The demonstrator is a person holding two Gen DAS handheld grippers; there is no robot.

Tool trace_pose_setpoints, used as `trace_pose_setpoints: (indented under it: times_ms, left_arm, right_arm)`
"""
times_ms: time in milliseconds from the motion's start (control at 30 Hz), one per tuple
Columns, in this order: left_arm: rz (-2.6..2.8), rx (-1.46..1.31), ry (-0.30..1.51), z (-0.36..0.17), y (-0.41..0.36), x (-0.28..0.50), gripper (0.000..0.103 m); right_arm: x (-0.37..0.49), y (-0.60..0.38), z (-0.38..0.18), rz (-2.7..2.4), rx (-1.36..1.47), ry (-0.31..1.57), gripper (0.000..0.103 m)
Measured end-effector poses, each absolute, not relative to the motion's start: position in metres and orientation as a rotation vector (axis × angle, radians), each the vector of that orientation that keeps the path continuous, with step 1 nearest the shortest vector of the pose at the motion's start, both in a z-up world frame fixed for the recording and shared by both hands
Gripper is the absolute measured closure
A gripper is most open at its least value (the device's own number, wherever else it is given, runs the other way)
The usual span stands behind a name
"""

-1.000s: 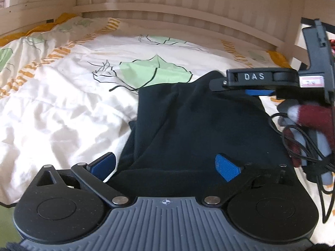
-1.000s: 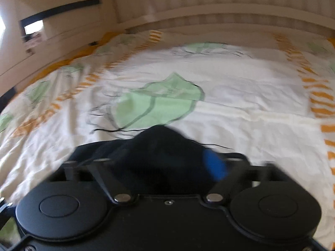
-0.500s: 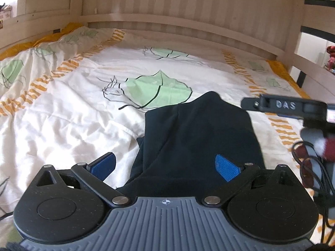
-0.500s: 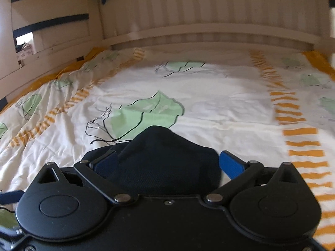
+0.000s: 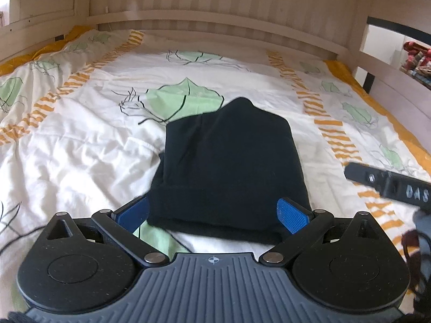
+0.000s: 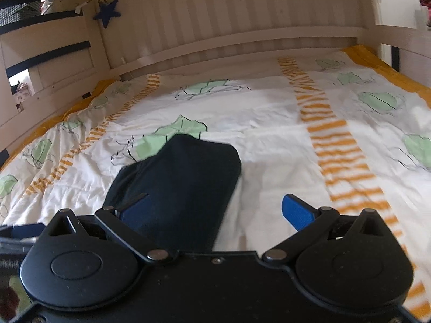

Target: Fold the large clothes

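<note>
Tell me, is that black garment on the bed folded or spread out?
Folded. The black garment lies on the quilt as a compact block with a doubled, layered near edge; both open grippers are clear of it.

Both wrist views low, facing headboard (image 5: 215, 8) — sharing garment (image 5: 229, 167)

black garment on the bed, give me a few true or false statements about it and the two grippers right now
1. The black garment lies folded on the leaf-print duvet. True.
2. The left gripper is shut on the garment. False: its jaws are open, with the cloth's near edge between them.
3. The right gripper is open. True.
4. A red star hangs on the bed frame. False: the star is blue.
5. The garment hangs off the bed's edge. False: it rests wholly on the duvet.
</note>
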State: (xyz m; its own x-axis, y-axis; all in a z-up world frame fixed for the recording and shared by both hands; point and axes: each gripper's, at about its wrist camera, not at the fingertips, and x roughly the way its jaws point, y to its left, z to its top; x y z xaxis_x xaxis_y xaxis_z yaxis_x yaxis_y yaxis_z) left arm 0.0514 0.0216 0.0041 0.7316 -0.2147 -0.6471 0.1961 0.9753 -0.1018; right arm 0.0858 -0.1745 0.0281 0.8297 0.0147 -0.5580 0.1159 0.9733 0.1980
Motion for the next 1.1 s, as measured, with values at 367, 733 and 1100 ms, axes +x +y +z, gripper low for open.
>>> trace_pose_setpoints:
  times_ms: [367, 733, 1100]
  left_arm:
    - [-0.219, 0.056, 0.721, 0.003, 0.009, 0.024, 0.000]
    - [-0.159, 0.069, 0.724, 0.007, 0.010, 0.021, 0.000]
    - [-0.141, 0.071, 0.772, 0.005, 0.007, 0.023, 0.000]
  right_arm:
    - [0.032, -0.152, 0.021, -0.061, 0.185, 0.619, 0.000]
    - [0.022, -0.151, 0.026, -0.083, 0.191, 0.618, 0.000]
    - [0.021, -0.151, 0.028, -0.078, 0.183, 0.627, 0.000]
